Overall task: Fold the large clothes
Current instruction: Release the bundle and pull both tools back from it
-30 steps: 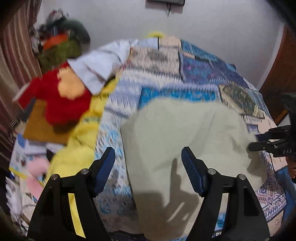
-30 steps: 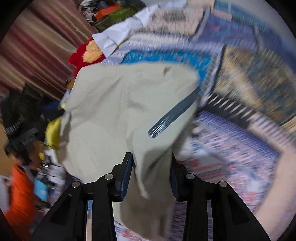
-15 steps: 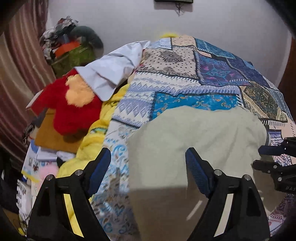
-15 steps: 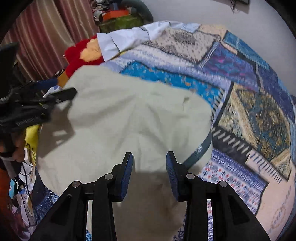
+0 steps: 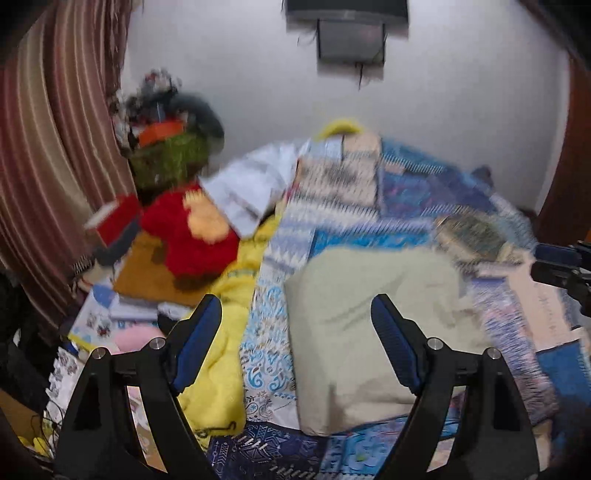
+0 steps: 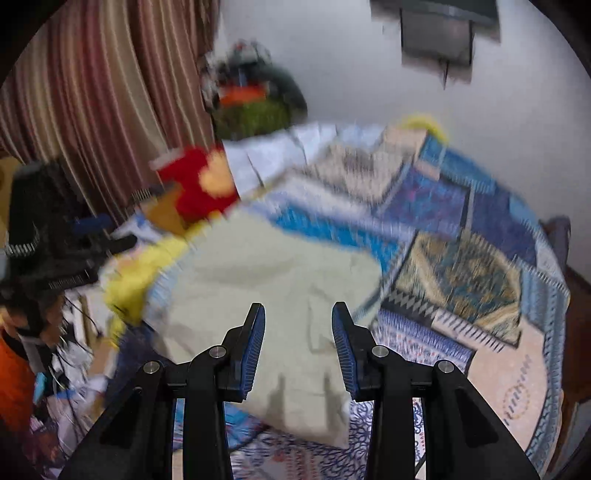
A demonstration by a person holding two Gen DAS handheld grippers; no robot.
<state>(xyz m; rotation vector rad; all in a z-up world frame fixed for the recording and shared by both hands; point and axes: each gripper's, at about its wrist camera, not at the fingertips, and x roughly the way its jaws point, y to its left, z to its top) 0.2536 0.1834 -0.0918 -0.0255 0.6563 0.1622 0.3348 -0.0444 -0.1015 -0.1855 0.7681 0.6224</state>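
Beige woven cloth, the large garment, lies folded into a thick rectangle on the patchwork bedspread, ahead of and below both grippers. Which kind of garment it is cannot be told; both views are motion-blurred.

Left gripper: jaws stand wide, nothing between them, clear above the cloth's left edge. Right gripper: jaws part-way apart, nothing pinched, cloth visible below through the gap. Both released.

Handling, as judged: soft, limp, light; several layers stacked, so it will sag and slide apart if lifted by one point. Matte weave, not slippery. Best hold looks like the two near corners, or the near folded edge, pinching all layers together, one gripper per corner.

Outward: yellow blanket just left of the garment, touching the bedspread's edge. Further left, red plush toy with a white shirt draped beside it. Beyond, a heaped green basket against the striped curtain. Wall-mounted dark box far ahead.
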